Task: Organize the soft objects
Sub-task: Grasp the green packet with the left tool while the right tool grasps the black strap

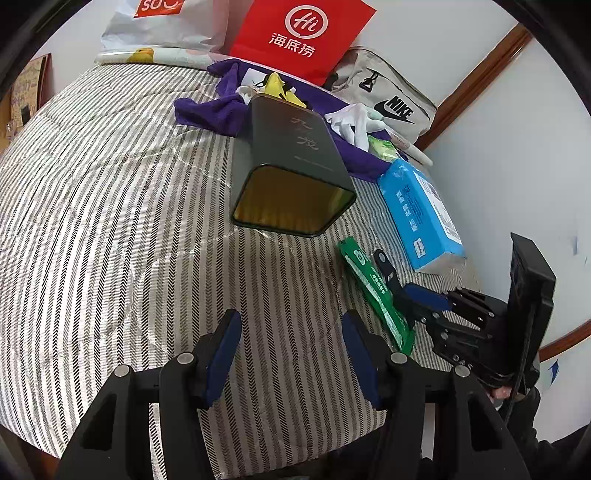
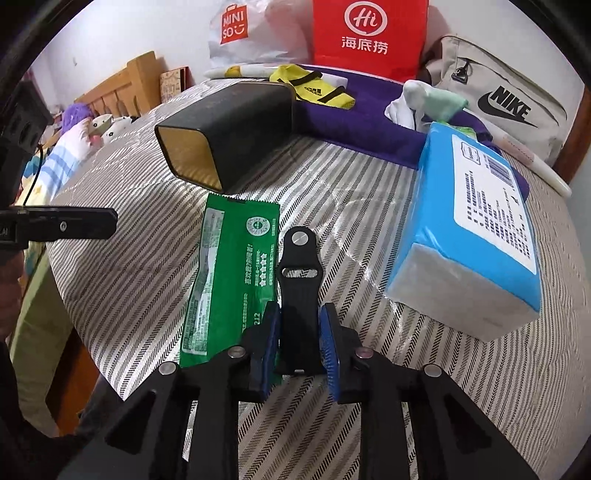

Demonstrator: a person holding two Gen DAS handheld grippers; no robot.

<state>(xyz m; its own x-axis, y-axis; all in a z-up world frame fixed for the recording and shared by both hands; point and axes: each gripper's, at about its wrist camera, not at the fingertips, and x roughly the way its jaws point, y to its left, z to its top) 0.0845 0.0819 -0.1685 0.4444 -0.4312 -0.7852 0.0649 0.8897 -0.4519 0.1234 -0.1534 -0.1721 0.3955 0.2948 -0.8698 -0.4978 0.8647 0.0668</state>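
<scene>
A dark rectangular tin (image 1: 291, 166) lies on its side on the striped bedspread (image 1: 110, 221), its gold open mouth toward me; it also shows in the right wrist view (image 2: 229, 133). My left gripper (image 1: 291, 354) is open and empty above the bedspread, short of the tin. My right gripper (image 2: 299, 343) is shut on a black strap (image 2: 299, 280) beside a green packet (image 2: 229, 280); both show in the left wrist view, gripper (image 1: 402, 291) and packet (image 1: 373, 291). A blue tissue pack (image 2: 476, 229) lies to the right.
A purple cloth (image 2: 362, 122), yellow sock (image 2: 314, 86), white gloves (image 2: 406, 103), red paper bag (image 2: 369, 37), white Miniso bag (image 2: 251, 33) and Nike bag (image 2: 506, 103) sit at the back. Plush toys (image 2: 85, 125) lie at far left. The wall (image 1: 517, 147) is on the right.
</scene>
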